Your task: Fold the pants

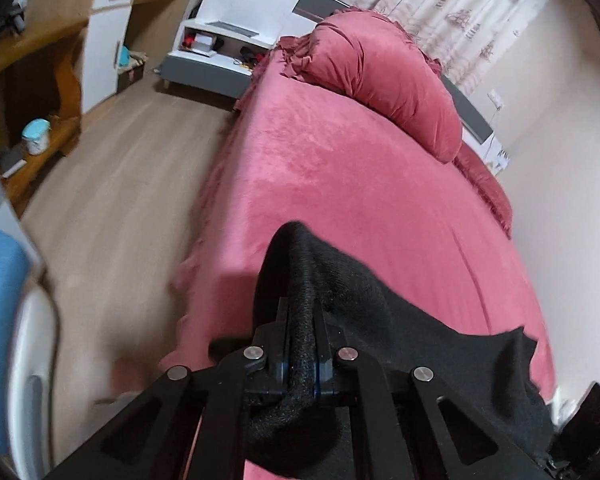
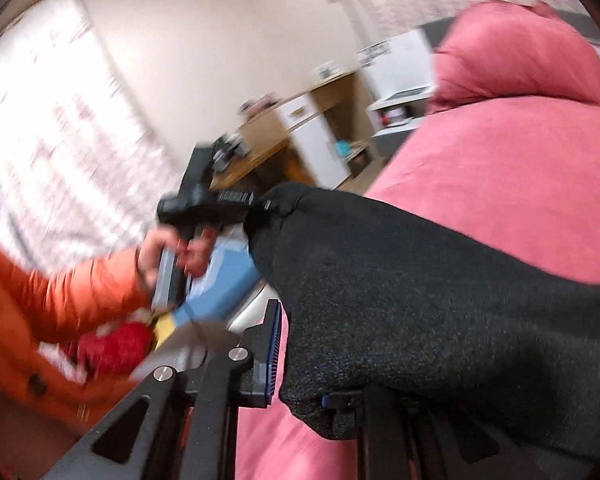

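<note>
1. Nearest the left wrist camera, the left gripper [image 1: 302, 344] had its fingers pressed together on a thick rolled hem of the black pants [image 1: 400, 320], which bunched up between them and trailed off to the right over the pink bed [image 1: 340, 184].
2. Seen from the right wrist camera, the right gripper [image 2: 300, 360] was pinching another edge of the pants [image 2: 440, 280]; one blue-padded finger [image 2: 274, 352] showed bare beside the cloth, the other was hidden under it.
3. Between the two grips the pants hung lifted above the bedcover, sagging.
4. Judging by the drape, the fabric was a soft, limp, fairly thick knit: light, not fragile, not slippery, and sure to fold wherever unsupported.
5. Best holds looked to be the hems or waistband corners, where doubled cloth gives the fingers something to bite.
6. No brand or label on the pants could be read; markings on the left gripper's body in the right view were too blurred to make out.
</note>
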Demonstrator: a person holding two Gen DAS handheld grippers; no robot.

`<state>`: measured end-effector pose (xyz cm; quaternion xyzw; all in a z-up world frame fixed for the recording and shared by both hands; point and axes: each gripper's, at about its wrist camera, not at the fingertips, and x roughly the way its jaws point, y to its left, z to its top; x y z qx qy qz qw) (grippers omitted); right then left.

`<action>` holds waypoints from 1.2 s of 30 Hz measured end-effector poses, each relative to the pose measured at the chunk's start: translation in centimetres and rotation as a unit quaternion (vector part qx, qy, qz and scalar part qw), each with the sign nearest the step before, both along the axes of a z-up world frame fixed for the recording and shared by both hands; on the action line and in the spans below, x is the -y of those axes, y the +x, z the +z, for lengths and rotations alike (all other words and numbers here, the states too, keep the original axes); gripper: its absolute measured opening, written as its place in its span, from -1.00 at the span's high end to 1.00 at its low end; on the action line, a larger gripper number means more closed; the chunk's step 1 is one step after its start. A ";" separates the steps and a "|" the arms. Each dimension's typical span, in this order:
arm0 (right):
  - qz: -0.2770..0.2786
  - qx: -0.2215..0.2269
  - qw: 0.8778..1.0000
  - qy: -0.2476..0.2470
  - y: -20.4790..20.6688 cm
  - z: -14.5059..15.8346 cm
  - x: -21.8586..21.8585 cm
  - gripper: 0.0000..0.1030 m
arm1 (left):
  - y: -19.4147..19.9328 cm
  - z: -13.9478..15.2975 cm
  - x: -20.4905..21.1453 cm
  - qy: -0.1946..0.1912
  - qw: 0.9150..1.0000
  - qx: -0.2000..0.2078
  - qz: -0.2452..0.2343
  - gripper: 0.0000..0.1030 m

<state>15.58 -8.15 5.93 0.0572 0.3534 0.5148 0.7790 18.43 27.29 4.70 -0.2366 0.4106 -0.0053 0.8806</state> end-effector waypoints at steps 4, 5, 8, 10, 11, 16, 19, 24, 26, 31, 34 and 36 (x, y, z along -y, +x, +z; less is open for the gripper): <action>0.003 -0.025 0.998 -0.059 -3.8 -4.4 -2.5 0.41 | -4.8 -4.6 0.5 0.053 0.997 -0.056 0.015 0.84; -0.009 -0.038 0.997 -0.074 -4.2 -6.1 -2.9 0.36 | -5.9 -6.0 0.5 0.052 0.996 -0.065 0.027 0.83; -0.045 -0.088 0.988 -0.116 -5.1 -10.9 -4.1 0.21 | -8.2 -7.8 1.1 0.075 0.993 -0.063 0.062 0.47; -0.071 -0.089 0.988 -0.107 -5.8 -11.5 -3.6 0.20 | -8.9 -7.2 1.6 0.089 0.992 -0.051 0.076 0.31; -0.081 -0.089 0.989 -0.083 -6.0 -11.0 -2.8 0.19 | -9.1 -6.8 1.6 0.094 0.991 -0.053 0.085 0.20; -0.150 -0.117 0.982 0.000 -4.8 -10.0 2.7 0.00 | -11.4 -3.0 0.4 0.161 0.949 -0.019 0.270 -0.01; -0.226 -0.160 0.959 0.066 -4.1 -11.1 7.7 -0.05 | -11.3 -2.0 2.1 0.130 0.956 0.015 0.263 -0.17; -0.378 -0.217 0.889 0.143 -3.8 -13.6 17.2 -0.06 | -7.5 -3.5 11.2 0.165 0.981 0.009 0.102 -0.24; -0.433 -0.214 0.860 0.162 -4.1 -13.9 21.4 -0.06 | -5.7 -5.1 15.8 0.185 0.983 -0.001 0.018 -0.28; -0.517 -0.184 0.824 0.140 -4.0 -13.2 30.7 -0.06 | -2.9 -7.7 21.7 0.221 0.972 -0.051 -0.055 -0.25; -0.558 -0.172 0.801 0.131 -3.5 -12.6 36.0 -0.06 | -3.8 -5.9 24.3 0.215 0.974 -0.004 -0.072 -0.27; -0.584 -0.167 0.782 0.138 -3.3 -12.4 39.5 -0.06 | -4.7 -4.4 26.3 0.231 0.968 0.034 -0.094 -0.28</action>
